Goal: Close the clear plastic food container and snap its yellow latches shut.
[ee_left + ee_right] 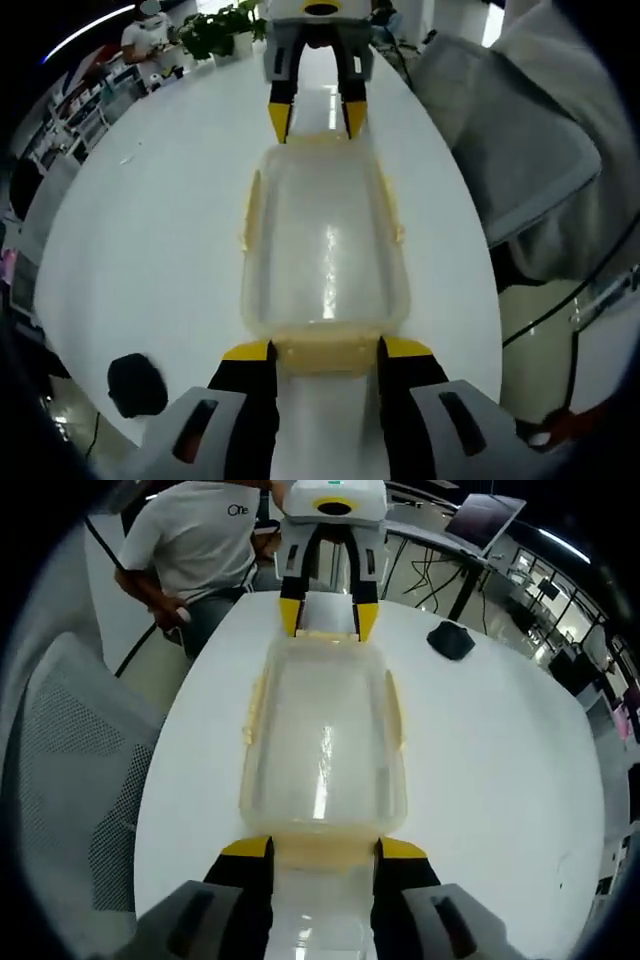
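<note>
On the white round worktop [150, 260], the clear plastic food container [325, 250] is straddled endwise: left hand-held gripper [325, 350] and right hand-held gripper [313, 848], jaws parted, flank yellow end latches [325, 352]; even inward pressure is advised

Your left gripper [326, 349] straddles the container's [325, 250] near end latch [325, 352], so you cannot tell whether that latch is snapped down. In the right gripper view, the right gripper [322, 848] covers the opposite latch [322, 852] likewise. The chair [530, 160] at the upper right is cut off by the frame edge.
</note>
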The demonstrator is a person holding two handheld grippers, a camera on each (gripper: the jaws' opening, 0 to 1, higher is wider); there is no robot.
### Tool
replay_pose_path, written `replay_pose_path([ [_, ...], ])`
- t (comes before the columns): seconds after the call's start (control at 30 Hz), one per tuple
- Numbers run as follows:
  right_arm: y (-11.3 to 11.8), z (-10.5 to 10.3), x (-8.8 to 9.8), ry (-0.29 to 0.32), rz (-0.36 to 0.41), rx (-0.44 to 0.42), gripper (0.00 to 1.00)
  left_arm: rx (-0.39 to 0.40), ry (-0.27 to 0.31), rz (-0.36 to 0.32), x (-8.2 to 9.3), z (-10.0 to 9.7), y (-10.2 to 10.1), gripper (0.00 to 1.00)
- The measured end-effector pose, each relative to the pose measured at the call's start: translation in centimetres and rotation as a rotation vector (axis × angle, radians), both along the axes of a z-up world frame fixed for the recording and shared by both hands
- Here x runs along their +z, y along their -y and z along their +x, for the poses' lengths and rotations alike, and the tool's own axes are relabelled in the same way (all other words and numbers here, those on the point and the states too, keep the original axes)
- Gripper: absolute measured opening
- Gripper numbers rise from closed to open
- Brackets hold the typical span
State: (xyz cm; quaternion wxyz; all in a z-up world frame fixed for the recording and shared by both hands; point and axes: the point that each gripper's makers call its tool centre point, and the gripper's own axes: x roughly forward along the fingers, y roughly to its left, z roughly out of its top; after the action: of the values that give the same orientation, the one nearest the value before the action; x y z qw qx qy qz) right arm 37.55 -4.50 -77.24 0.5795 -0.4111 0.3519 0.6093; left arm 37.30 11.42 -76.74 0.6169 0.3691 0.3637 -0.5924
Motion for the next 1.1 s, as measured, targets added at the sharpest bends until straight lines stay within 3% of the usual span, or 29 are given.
replay_pose_path([
  [0.3,-0.2,-0.6,3.0,0.021,0.041,0.016,0.35,0.026,0.009,0.004,3.0,-0.8,-0.2,0.37],
  [0.6,1.7,-1.1,5.7,0.033,0.039,0.033,0.35,0.041,0.01,-0.007,5.6,-1.6,1.6,0.37],
  [0.83,3.7,-1.5,7.3,0.048,0.048,0.018,0.35,0.021,0.026,0.01,6.9,-1.7,3.7,0.37],
  [1.1,8.2,-1.6,8.8,0.052,0.037,-0.018,0.35,-0.008,0.034,0.009,8.3,-1.2,8.2,0.37],
])
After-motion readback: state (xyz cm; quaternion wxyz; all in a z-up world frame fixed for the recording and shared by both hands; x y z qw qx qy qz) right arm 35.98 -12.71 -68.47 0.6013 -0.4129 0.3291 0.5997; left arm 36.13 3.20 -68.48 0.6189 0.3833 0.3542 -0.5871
